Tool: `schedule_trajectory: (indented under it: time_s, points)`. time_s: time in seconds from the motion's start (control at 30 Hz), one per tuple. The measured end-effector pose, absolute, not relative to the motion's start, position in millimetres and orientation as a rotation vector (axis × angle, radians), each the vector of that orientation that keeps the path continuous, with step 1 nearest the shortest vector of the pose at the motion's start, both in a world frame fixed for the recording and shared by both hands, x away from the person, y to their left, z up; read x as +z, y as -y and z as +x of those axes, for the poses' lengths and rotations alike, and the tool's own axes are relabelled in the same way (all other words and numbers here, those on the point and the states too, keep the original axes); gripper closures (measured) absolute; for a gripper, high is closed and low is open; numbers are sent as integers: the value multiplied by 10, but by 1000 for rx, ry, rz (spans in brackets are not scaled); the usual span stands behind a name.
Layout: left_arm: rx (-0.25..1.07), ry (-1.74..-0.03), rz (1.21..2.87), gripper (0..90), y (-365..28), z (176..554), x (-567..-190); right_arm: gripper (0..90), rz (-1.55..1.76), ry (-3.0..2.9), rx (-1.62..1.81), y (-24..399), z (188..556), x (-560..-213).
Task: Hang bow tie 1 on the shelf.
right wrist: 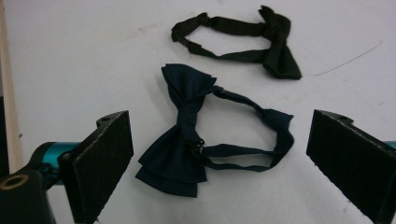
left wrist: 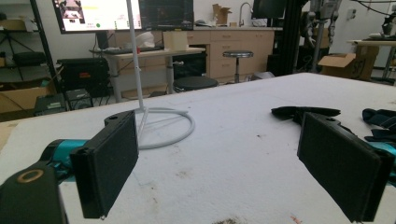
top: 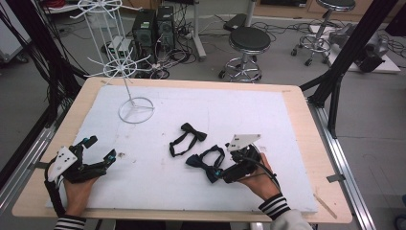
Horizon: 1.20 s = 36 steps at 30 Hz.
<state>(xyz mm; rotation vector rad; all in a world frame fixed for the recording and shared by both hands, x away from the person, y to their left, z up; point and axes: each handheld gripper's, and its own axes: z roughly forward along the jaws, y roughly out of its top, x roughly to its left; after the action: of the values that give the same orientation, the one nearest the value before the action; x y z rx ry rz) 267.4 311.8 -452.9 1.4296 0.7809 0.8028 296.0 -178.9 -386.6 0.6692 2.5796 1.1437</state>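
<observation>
A navy bow tie (top: 207, 164) (right wrist: 187, 140) lies with its strap looped on the white board (top: 158, 187). My right gripper (top: 221, 166) (right wrist: 219, 126) is open right beside it, and in the right gripper view the tie lies between and just beyond the two jaws, untouched. A black bow tie (top: 187, 137) (right wrist: 243, 44) lies a little farther out on the board. My left gripper (top: 100, 148) (left wrist: 219, 123) rests open at the board's near left with nothing between its jaws. In the left gripper view the black bow tie (left wrist: 303, 112) lies past the right jaw.
A white wire display stand (top: 129, 72) with a ring base (left wrist: 163, 126) rises at the board's far left. The board lies on a wooden table (top: 316, 143). Stools (top: 249, 43), computers and cables stand on the floor beyond.
</observation>
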Motion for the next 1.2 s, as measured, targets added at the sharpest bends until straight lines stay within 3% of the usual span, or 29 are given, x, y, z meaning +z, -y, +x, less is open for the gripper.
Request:
schedule_trajectory:
  time_s: [0.73,0.83,1.2]
  points:
    - [804,-780,1430,129,-3116,2674,-4529,68,650,-2761,927,1517,3003,-4067]
    - [804,-781,1431,129,-3117,2674,-4529,187,620,-2800,888,1493,3006,-4086]
    - [804,-780,1430,129,-3116,2674,-4529,193,635,-2853,835,1402,2997,-4148]
